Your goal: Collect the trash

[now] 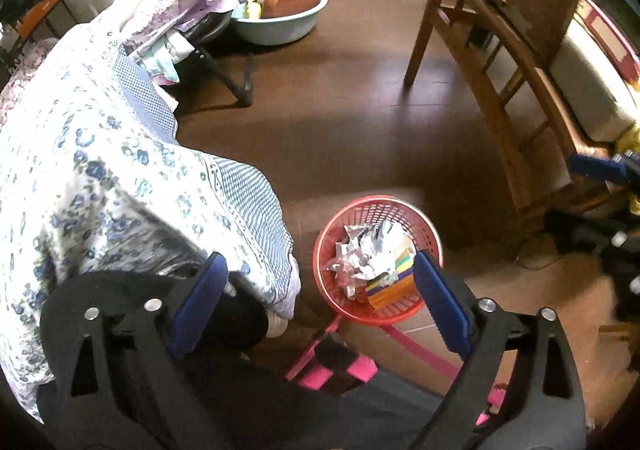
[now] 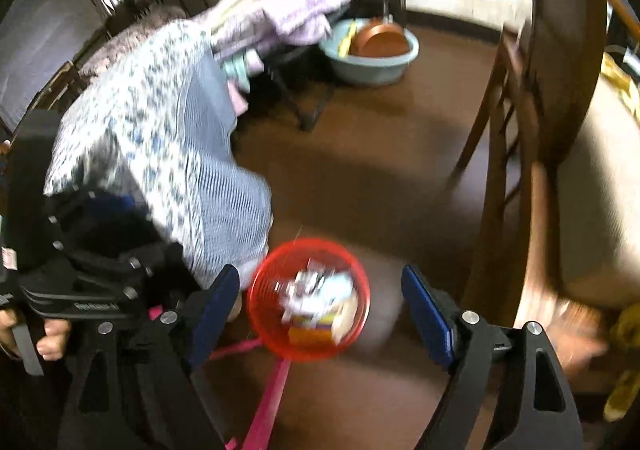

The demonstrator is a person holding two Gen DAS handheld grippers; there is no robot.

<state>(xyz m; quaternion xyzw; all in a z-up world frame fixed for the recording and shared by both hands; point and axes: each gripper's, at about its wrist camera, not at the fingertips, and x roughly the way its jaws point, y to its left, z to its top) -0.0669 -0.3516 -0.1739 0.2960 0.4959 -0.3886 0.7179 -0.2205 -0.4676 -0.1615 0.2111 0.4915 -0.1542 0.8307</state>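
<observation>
Both cameras ride on the handheld grippers and look steeply down at the floor, with the red basket [image 1: 378, 258] as the mark to steer by. The left wrist view hangs above and just behind the basket, which sits low and right of centre, sharp and fairly near. The right wrist view looks down from a similar height; here the basket [image 2: 308, 298] lies low and near centre, blurred. Both views share the floral bedding [image 1: 120, 170] left of the basket, the basin [image 1: 280, 18] far beyond it, and the wooden chair [image 1: 500, 62] to its right.
</observation>
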